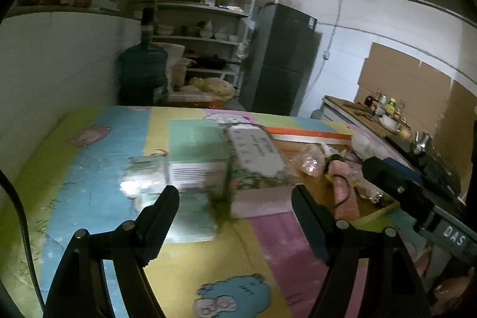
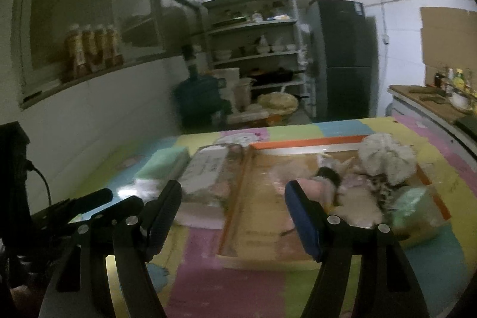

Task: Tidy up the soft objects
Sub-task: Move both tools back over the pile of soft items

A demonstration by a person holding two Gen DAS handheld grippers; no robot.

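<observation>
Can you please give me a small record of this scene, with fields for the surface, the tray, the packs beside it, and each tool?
surface: table under a pastel cartoon mat
tray: shallow cardboard tray with orange edge, on the mat
in tray: white fluffy bundle, pink soft item, green pack
beside tray: mint tissue pack, floral tissue pack, left of the tray
left tool: open, holding nothing, before the packs
right tool: open, holding nothing, before the tray
image quality: blurred, labels unreadable
</observation>
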